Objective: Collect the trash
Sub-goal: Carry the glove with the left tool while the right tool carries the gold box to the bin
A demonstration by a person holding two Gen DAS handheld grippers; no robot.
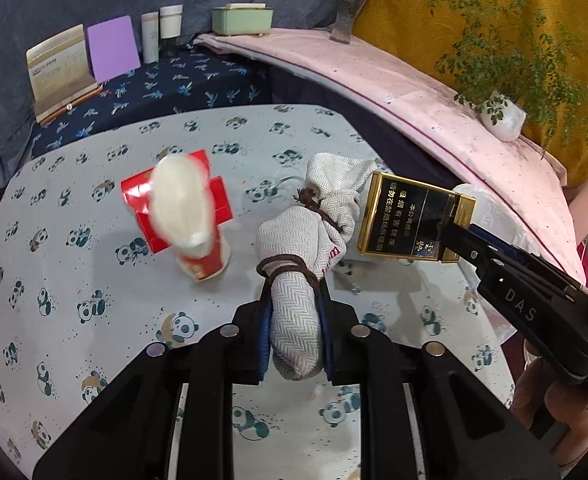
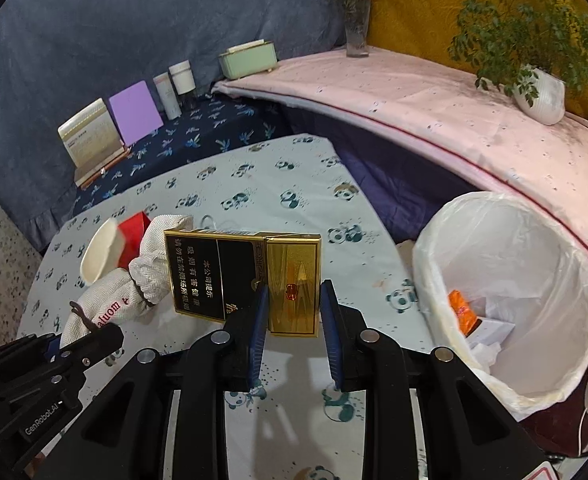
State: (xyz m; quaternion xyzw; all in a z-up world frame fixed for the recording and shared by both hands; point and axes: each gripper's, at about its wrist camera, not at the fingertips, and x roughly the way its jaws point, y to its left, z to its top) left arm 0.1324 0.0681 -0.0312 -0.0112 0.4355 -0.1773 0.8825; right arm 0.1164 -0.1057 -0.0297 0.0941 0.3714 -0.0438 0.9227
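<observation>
At the far left of the surface (image 1: pixel 73 216) a paper cup (image 1: pixel 189 220) and a red box (image 1: pixel 173 200) stand uncollected. Nearer the middle, our left gripper (image 1: pixel 296 332) clamps narrow on a cloth pouch (image 1: pixel 306 240) tied with cord. To its right, our right gripper (image 2: pixel 292 332) holds a gold cigarette pack (image 2: pixel 245 276) above the surface. Far right, the lined bin (image 2: pixel 506 304) already holds some scraps, so we judge the job partly done: pack, cup and box remain.

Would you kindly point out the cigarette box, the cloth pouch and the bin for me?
cigarette box (image 2: pixel 294 280): right wrist view, gold lid face.
cloth pouch (image 1: pixel 294 312): left wrist view, lower body between the pads.
bin (image 2: pixel 506 264): right wrist view, inner liner wall.
</observation>
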